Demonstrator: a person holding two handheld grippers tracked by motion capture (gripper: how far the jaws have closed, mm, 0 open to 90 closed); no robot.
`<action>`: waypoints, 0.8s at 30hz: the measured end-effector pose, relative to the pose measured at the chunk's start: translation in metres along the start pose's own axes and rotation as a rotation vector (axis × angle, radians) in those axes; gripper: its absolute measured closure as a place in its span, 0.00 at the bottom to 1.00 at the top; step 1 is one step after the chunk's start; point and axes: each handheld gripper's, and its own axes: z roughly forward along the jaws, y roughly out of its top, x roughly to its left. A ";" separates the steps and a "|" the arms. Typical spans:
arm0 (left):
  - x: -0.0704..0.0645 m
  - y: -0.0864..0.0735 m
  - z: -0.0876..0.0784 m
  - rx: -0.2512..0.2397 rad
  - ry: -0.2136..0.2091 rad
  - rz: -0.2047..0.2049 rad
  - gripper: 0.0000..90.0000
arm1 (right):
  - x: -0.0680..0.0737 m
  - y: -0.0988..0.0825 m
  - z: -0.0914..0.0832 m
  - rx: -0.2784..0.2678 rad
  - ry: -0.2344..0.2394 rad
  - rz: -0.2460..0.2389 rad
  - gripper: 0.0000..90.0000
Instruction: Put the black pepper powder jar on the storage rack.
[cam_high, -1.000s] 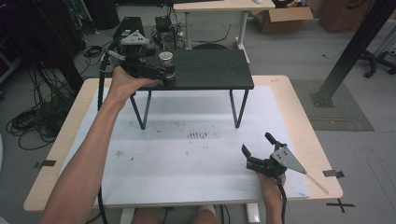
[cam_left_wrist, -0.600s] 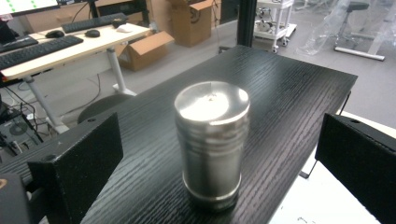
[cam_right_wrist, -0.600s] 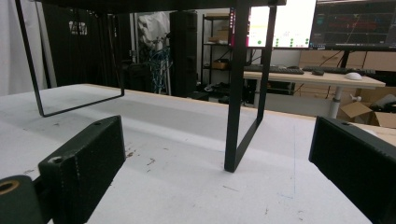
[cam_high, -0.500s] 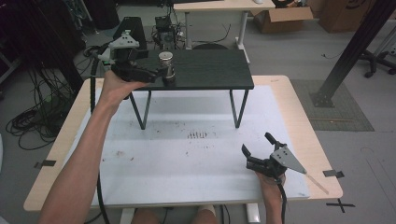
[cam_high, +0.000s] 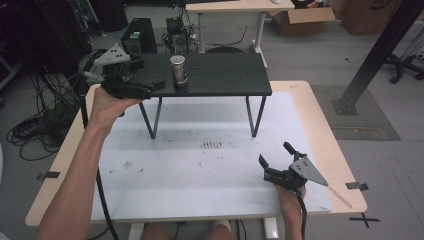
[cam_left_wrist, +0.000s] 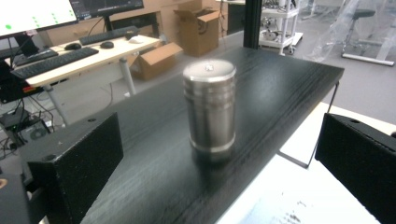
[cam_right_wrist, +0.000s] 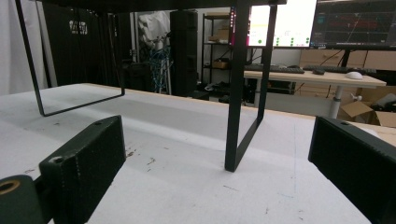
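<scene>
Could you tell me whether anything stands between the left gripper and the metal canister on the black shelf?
Nothing visible does. The metal canister stands upright and alone on the black shelf, and the left gripper is open and aimed at it, one of its fingers on each side, with bare shelf top between them.

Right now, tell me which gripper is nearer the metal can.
Left. The left gripper is open just beside the can on the black shelf, jaws apart and not touching it. The right gripper is open down on the white table, far off.
</scene>
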 end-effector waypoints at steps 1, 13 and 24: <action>-0.001 -0.003 -0.003 -0.002 0.001 -0.004 0.01 | 0.000 0.000 0.000 -0.001 -0.001 -0.001 0.04; -0.003 -0.045 -0.040 -0.029 0.047 -0.022 0.01 | 0.000 0.000 0.000 0.000 0.000 -0.001 0.04; -0.006 -0.085 -0.072 -0.043 0.070 -0.074 0.01 | 0.000 0.000 0.000 -0.002 0.000 -0.002 0.04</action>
